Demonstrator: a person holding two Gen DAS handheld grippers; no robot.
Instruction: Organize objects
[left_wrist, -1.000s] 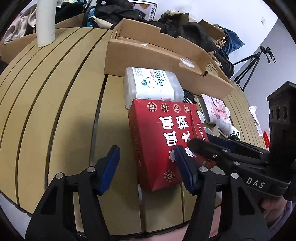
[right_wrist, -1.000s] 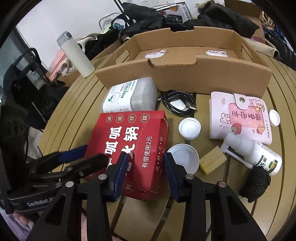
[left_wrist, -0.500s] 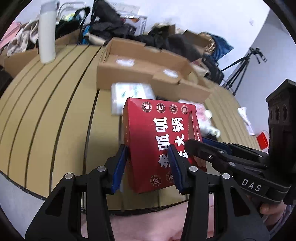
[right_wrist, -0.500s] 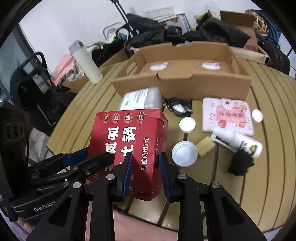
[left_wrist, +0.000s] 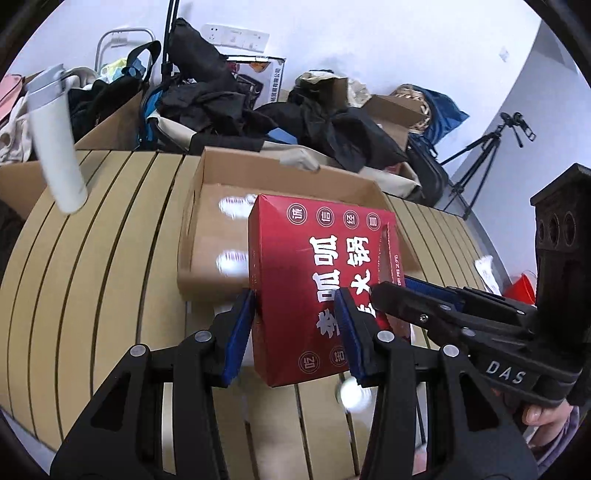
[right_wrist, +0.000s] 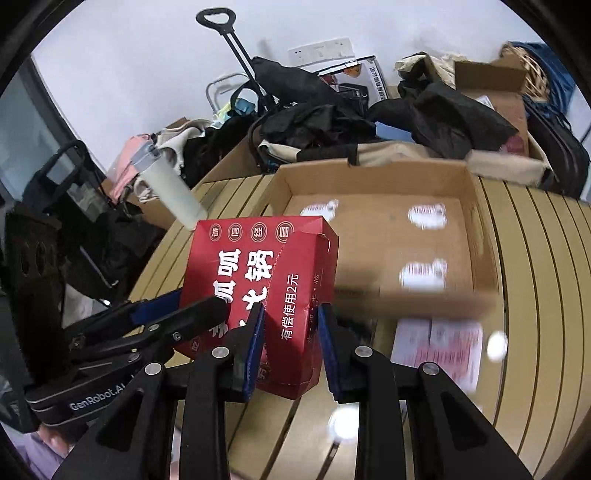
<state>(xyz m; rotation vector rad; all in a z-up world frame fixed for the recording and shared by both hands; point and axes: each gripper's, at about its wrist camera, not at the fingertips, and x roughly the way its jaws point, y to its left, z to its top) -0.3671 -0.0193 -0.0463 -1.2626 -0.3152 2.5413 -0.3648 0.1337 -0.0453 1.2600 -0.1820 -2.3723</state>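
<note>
A red carton with white Chinese lettering (left_wrist: 317, 280) is held in the air by both grippers, in front of an open cardboard box (left_wrist: 207, 236). My left gripper (left_wrist: 295, 332) is shut on the carton's near left end. My right gripper (right_wrist: 291, 336) is shut on the carton's (right_wrist: 258, 280) right end. The right gripper shows in the left wrist view (left_wrist: 443, 314), and the left gripper in the right wrist view (right_wrist: 155, 325). The cardboard box (right_wrist: 388, 236) is open at the top with white stickers on its floor.
A white tumbler (left_wrist: 55, 144) stands at the back left of the slatted wooden table (left_wrist: 110, 258). A pink packet (right_wrist: 439, 343) and white lids (right_wrist: 343, 424) lie below. Bags and dark clothes (left_wrist: 229, 107) pile behind the table. A tripod (left_wrist: 487, 147) stands at the right.
Both grippers closed on the red carton, lifted it off the table and carried it up and forward toward the cardboard box. The items on the table now lie below.
</note>
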